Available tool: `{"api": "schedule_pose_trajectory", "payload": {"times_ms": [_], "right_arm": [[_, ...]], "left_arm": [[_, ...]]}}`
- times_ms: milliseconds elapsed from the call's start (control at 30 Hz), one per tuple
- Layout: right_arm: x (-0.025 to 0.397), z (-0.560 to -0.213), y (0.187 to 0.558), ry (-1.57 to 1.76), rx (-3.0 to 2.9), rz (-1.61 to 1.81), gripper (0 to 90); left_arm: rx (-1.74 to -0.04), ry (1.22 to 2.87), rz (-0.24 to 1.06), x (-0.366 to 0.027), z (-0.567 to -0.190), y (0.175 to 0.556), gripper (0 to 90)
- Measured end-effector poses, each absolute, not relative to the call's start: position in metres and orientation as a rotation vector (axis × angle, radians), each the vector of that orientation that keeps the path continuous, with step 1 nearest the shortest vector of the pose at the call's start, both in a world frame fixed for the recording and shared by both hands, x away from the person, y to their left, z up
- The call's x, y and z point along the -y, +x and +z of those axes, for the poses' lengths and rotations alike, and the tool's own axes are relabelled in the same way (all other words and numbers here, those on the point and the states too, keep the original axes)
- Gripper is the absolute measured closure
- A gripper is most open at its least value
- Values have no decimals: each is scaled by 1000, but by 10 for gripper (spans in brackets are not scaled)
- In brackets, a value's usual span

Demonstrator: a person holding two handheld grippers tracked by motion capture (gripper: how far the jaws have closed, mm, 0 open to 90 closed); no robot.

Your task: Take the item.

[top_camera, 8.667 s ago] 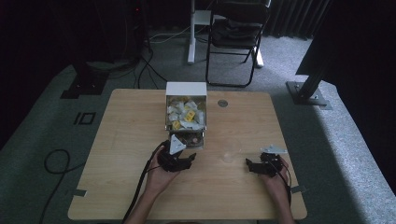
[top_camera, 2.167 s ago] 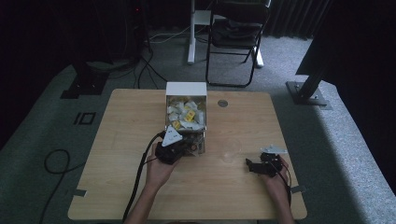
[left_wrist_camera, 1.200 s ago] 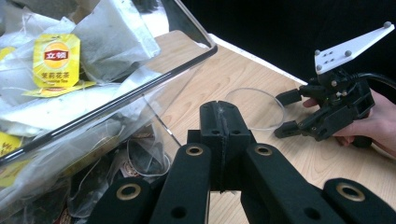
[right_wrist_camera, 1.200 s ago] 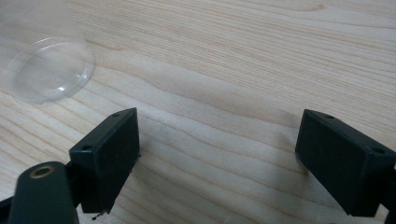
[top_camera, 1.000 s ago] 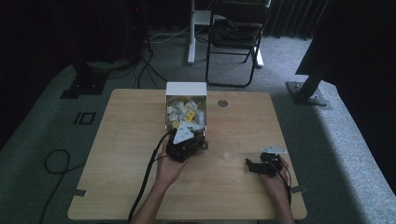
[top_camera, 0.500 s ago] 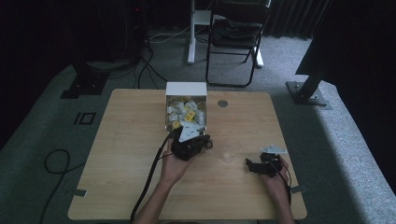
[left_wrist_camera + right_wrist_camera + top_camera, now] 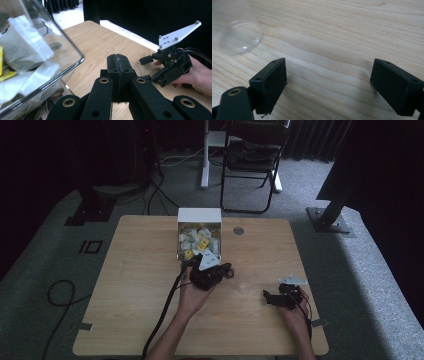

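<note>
My left gripper sits near the table's middle, just in front of the clear box, jaws pressed flat together with nothing showing between them in the left gripper view. It points rightward across the table toward my right gripper, which rests on the wood well apart to the right. The right gripper's jaws stand wide apart with bare wood between them, aimed left toward a clear plastic cup. The cup lies on its side between the two grippers, long axis running roughly left to right, though which end is the mouth I can't tell for sure; the rim-like ring in the right gripper view faces my right gripper. The box stands with its long axis running away from me, white panel at the far end, and its clear corner shows at the left of the left gripper view. It is packed with small sachets, white and yellow; their print is too blurred to read. A round grommet sits just right of the box.
</note>
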State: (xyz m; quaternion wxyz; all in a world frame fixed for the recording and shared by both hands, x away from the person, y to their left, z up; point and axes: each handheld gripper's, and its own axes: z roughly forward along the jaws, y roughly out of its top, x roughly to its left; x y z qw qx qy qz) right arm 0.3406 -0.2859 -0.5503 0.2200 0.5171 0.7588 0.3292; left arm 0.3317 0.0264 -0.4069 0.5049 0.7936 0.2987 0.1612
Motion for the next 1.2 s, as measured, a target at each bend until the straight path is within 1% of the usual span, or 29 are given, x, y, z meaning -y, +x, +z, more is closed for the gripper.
{"api": "schedule_pose_trajectory", "payload": {"times_ms": [433,867,1200], "right_arm": [[286,-550,341,1432,-2098,911,134],[286,-550,341,1430,-2098,911,134],[286,-550,341,1430,-2098,911,134]], "left_arm": [[-718,1915,374,-11,-410,338,900],[-696,1930,382,13,-409,342,900],[-703,1949,363,25,-417,349,900]]}}
